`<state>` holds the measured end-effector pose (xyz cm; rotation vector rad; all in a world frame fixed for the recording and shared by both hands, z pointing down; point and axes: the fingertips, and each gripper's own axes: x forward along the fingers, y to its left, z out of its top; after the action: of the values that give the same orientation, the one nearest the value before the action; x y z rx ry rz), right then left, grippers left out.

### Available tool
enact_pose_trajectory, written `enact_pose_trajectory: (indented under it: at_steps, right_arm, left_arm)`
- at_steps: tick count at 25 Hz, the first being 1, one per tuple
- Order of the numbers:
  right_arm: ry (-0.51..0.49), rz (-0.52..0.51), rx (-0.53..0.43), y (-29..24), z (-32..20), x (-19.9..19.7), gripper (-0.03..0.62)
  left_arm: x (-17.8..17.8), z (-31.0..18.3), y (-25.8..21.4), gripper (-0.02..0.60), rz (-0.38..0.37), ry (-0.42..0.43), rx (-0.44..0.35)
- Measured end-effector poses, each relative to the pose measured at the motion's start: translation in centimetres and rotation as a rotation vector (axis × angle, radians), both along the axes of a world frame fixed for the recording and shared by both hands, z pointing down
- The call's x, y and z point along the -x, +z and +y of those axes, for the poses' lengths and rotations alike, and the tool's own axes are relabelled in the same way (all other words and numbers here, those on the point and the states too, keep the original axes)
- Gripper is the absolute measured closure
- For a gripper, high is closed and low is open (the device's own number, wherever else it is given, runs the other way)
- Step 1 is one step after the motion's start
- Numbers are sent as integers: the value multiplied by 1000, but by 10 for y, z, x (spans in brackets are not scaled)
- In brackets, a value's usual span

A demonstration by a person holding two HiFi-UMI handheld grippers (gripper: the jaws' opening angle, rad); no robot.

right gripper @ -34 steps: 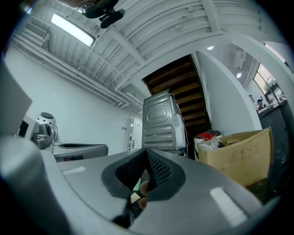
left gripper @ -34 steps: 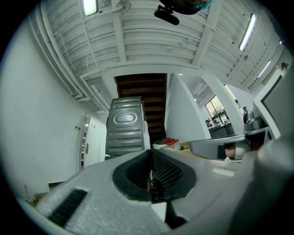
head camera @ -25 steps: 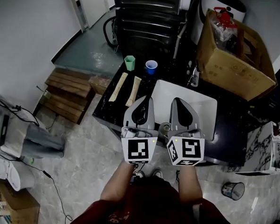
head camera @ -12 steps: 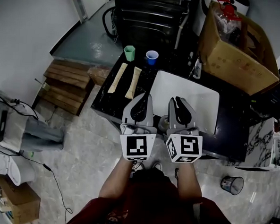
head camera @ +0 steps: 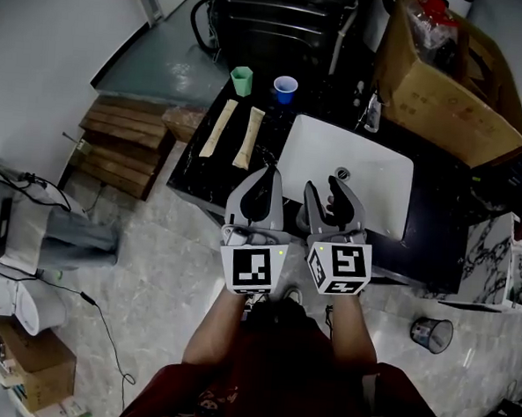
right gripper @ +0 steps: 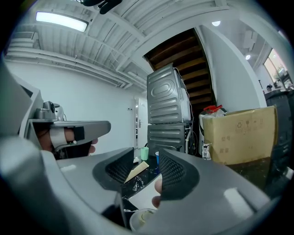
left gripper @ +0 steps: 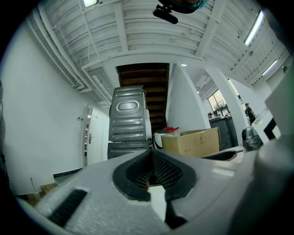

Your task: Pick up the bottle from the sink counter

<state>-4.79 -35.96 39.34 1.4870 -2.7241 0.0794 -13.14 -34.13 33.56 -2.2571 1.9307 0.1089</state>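
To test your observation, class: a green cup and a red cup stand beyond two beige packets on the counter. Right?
No: the head view shows a blue cup, not red, beside the green cup; both stand beyond the two beige packets on the counter.

Clear bottle (head camera: 371, 114) upright on counter (head camera: 193, 168)

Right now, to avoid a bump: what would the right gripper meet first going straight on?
Right gripper, jaws just opening, gripping nothing: free over the sink; then probably green cup or blue cup, depth unclear.
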Motion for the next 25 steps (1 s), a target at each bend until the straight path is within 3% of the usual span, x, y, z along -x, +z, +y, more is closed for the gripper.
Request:
enact_pose_trajectory:
  at_steps: [6, 11, 19, 25]
  right_arm:
    - [-31, 34, 40, 26, 3, 3, 356]
    - [-53, 67, 61, 46, 5, 8, 267]
    - [-76, 88, 117, 76, 7, 9, 224]
    - [-85, 113, 161, 101, 6, 10, 163]
  left_arm:
    - [-2, 1, 26, 578, -18, 2, 93]
    - [-1, 1, 32, 578, -14, -2, 84]
    - [-1, 4, 51, 578, -14, -8, 150]
    - [-3, 2, 57, 578, -9, -8, 156]
